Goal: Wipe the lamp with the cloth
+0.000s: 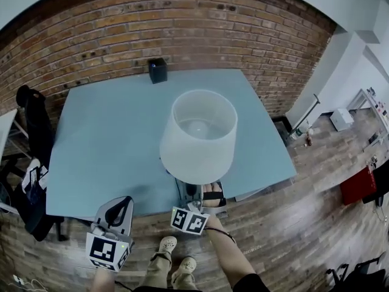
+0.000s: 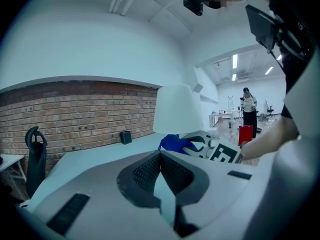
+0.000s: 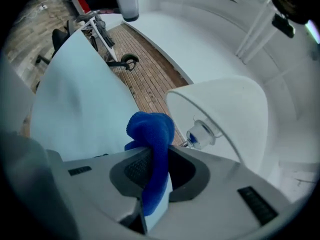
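A table lamp with a white shade [image 1: 197, 135] stands near the front edge of the light-blue table [image 1: 103, 139]. My right gripper [image 3: 155, 154] is shut on a blue cloth [image 3: 152, 134], just below the shade's [image 3: 225, 114] lower rim, with the bulb [image 3: 200, 134] showing inside. In the head view the right gripper [image 1: 196, 194] sits under the shade at the table's front edge. My left gripper [image 1: 120, 204] hangs left of it, off the front edge. Its jaws meet with nothing between them [image 2: 160, 155]. From there I see the cloth [image 2: 175, 143] under the shade [image 2: 177, 109].
A small black box [image 1: 157, 70] stands at the table's back edge against the brick wall. A chair with a dark jacket [image 1: 33, 139] is left of the table. Wooden floor lies to the right, with a person [image 2: 248, 109] standing far off.
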### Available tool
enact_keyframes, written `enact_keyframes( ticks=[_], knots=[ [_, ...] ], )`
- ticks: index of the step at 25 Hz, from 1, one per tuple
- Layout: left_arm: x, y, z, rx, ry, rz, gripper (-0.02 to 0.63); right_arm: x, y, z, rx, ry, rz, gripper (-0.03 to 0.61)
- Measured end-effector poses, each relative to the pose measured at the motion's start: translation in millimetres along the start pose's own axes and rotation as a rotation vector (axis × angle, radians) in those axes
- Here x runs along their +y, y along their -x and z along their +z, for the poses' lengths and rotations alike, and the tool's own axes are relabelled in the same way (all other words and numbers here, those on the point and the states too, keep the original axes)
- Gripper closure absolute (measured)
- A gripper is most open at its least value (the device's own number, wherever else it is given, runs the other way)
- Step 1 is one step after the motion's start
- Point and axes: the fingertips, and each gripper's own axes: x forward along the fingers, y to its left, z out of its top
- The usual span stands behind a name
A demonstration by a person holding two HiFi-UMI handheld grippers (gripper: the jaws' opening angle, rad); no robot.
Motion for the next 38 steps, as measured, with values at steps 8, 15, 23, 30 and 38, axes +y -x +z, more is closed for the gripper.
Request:
enact_keyframes(
  ticks=[8,15,23,30,38],
  knots=[
    [3,-11,-11,0.004,0.013,0.001,0.605,63,-5,-38,0.233,-0.262,0.346,0.515],
    [6,-5,-22,0.025,0.045,0.017,0.605,91,43,-13,0.107,-0.392,0.601,0.514],
    [11,-3,-27,0.036,0.044,0.02,0.605,-25,44,-40,-0.125,-0.822,0.371,0.514],
    [10,-9,-31,0.055,0.04,0.01,0.605,-55,7,-64,-0.205,-1.046,0.409,0.515],
    [5,-19,-34,0.072,0.04,0.004,0.605,0,-25,-86,-0.001,-1.062,0.571,0.514]
  ],
)
